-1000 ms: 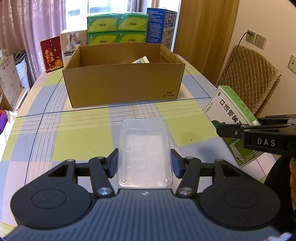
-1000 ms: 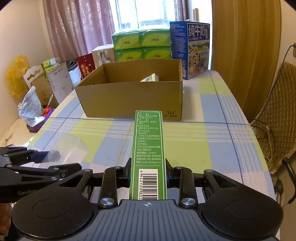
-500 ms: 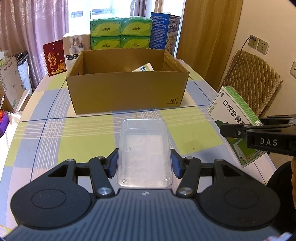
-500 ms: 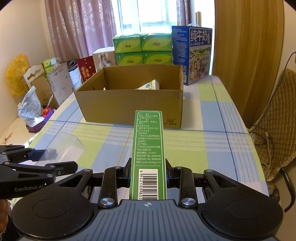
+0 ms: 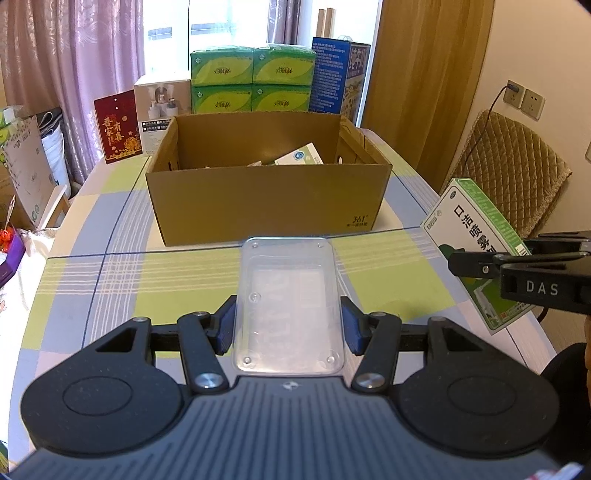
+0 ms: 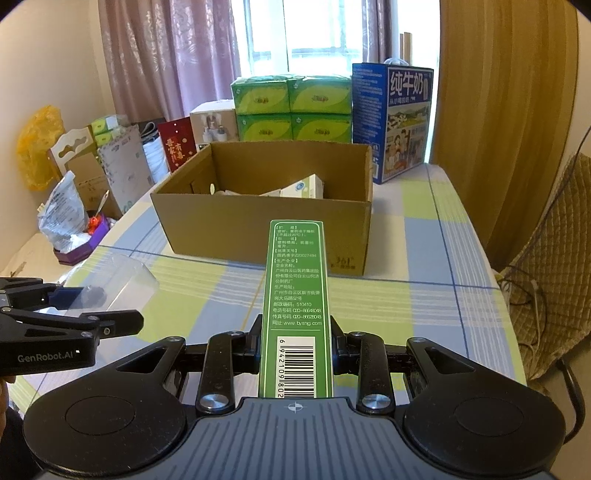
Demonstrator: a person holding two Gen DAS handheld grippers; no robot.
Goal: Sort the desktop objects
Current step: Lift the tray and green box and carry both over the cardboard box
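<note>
Left wrist view: your left gripper (image 5: 288, 323) is clamping the clear plastic tray (image 5: 289, 295), probably light and flexible; your right gripper (image 6: 295, 347) is pinching the stiff green carton (image 6: 295, 291) near its barcode end.

Home room, likely dining area: surface (image 5: 92, 280) with plaid cloth, purple curtains (image 6: 155, 62) at a window (image 6: 321, 29), padded chair (image 5: 517, 158), wall sockets (image 5: 524, 99), stacked tissue packs (image 5: 253, 83), milk carton box (image 6: 402, 114), bags (image 6: 62, 218) at the side.
</note>
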